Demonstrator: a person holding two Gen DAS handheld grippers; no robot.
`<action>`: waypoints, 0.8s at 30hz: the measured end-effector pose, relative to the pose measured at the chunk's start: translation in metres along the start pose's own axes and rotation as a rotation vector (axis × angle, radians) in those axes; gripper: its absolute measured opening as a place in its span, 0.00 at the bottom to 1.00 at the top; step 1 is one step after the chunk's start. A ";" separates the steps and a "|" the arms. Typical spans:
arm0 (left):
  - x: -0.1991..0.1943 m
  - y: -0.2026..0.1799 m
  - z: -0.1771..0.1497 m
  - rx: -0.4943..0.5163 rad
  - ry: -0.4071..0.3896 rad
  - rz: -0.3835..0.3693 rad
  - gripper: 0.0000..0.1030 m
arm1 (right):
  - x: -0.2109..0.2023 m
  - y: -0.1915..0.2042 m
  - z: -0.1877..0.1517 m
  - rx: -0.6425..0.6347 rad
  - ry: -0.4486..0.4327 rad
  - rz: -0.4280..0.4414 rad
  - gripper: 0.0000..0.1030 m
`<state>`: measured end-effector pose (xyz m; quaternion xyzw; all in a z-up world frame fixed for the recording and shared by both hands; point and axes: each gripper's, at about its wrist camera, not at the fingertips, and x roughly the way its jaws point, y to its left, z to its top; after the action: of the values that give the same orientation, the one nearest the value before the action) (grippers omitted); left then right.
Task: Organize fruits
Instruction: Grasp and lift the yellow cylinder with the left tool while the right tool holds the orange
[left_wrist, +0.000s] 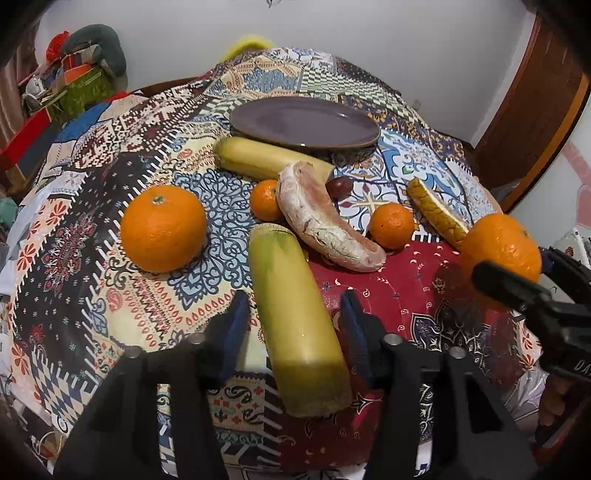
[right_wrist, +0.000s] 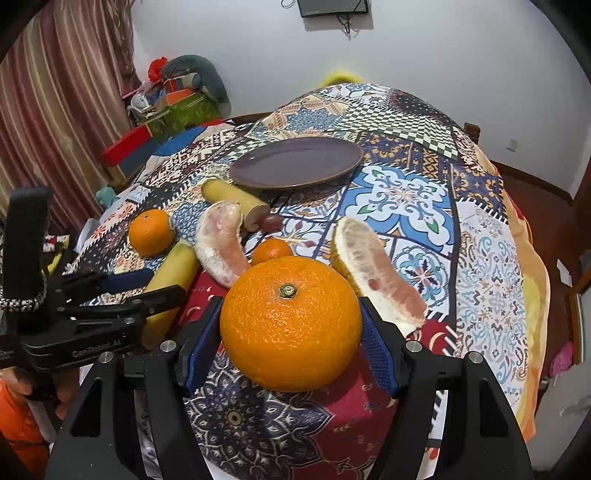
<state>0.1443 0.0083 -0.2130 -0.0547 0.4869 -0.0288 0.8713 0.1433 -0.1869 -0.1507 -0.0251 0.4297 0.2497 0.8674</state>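
My left gripper (left_wrist: 295, 299) is open and straddles a yellow-green banana (left_wrist: 299, 325) that lies on the patterned cloth. A strip of cloth shows between the left pad and the banana. My right gripper (right_wrist: 291, 306) is shut on a large orange (right_wrist: 291, 321), with both blue pads against its sides. A purple plate (left_wrist: 306, 125) sits at the back. In front of it lie a second banana (left_wrist: 266, 158), a peeled pomelo segment (left_wrist: 321, 218), a pomelo wedge with rind (left_wrist: 439, 210), two small mandarins (left_wrist: 266, 199) (left_wrist: 391, 225), another large orange (left_wrist: 162, 229) and a dark grape (left_wrist: 338, 186).
The table is round, and its cloth (right_wrist: 491, 280) drops off at the right and front edges. Boxes and cushions (right_wrist: 177, 96) are piled by a curtain at the back left. The left gripper (right_wrist: 147, 288) is close beside the held orange.
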 end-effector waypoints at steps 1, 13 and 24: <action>0.002 0.000 0.000 0.003 0.003 0.008 0.43 | 0.000 -0.002 0.000 0.006 -0.001 0.001 0.65; 0.023 0.001 0.006 0.008 0.016 0.031 0.43 | 0.001 -0.009 -0.001 0.026 -0.001 0.023 0.65; 0.014 0.004 0.006 0.015 -0.029 0.051 0.37 | -0.006 -0.011 0.004 0.032 -0.018 0.008 0.65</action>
<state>0.1567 0.0109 -0.2225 -0.0361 0.4752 -0.0094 0.8791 0.1485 -0.1979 -0.1454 -0.0072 0.4261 0.2466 0.8704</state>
